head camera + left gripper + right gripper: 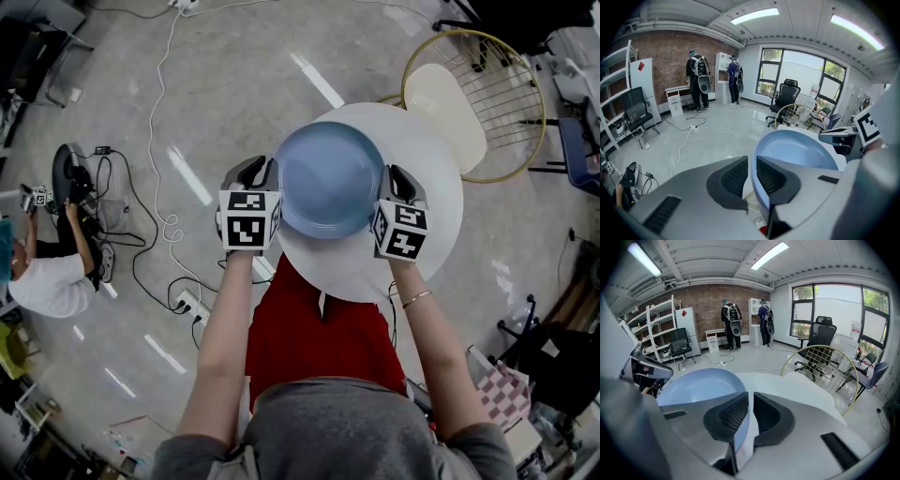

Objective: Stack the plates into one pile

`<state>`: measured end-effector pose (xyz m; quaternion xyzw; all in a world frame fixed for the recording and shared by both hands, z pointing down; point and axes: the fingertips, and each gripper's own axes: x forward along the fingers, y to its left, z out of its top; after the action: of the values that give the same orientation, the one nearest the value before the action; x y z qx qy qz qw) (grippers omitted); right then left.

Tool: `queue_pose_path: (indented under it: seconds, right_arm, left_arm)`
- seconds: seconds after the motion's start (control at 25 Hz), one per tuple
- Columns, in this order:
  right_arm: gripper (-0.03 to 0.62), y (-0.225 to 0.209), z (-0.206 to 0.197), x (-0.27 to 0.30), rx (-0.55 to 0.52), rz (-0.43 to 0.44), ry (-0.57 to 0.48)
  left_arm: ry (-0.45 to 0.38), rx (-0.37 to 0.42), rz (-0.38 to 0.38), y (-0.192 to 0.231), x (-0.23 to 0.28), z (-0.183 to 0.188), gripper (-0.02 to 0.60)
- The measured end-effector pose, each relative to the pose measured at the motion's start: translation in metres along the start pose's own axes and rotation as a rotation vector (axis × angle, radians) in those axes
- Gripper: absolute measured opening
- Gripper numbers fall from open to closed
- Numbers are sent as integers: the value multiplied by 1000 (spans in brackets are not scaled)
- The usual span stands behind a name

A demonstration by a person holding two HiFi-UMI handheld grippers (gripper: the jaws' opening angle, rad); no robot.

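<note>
A pale blue plate [328, 178] sits over the round white table [427, 169], with a gripper at each side. My left gripper [275, 190] is shut on the plate's left rim. In the left gripper view the rim of the plate [797, 150] runs between the ribbed pads of that gripper [751, 176]. My right gripper [382, 194] is shut on the opposite rim. In the right gripper view the plate [698, 385] passes between the right gripper's [750, 414] pads, with the table [787, 385] beyond. Whether the plate rests on the table or hangs just above it is not visible.
A wire chair with a cream seat [450, 103] stands at the table's far right. Cables and a power strip [187, 302] lie on the floor at left, near a crouching person [47, 281]. A red surface [319, 337] sits under the table's near edge. Two people [698, 79] stand by the brick wall.
</note>
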<state>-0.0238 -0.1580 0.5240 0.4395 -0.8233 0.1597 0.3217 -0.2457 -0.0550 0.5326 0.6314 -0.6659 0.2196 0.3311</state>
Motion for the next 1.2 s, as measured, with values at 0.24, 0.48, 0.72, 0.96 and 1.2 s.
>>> queue_pose_path:
  seconds: [0.24,0.48,0.72,0.96,1.2]
  right_arm:
    - [46,4,19,-13,43,13,-77]
    - [46,17,35,-33,74,67,-154]
    - [35,19,49,-59,90,85,-214]
    - [29,20,65,-88,100,98,-282]
    - [29,17,82,-114,135,135,-350]
  left_arm:
    - [-81,24,-17,-2,-9,18,43]
    - [-140,49,-33,-4,-20,32,26]
    - [-241,76,-47,-15,-41,57,17]
    - [-329,100,-55,-27,-66,81,17]
    - [-382,113,-42,-36,-87,92,17]
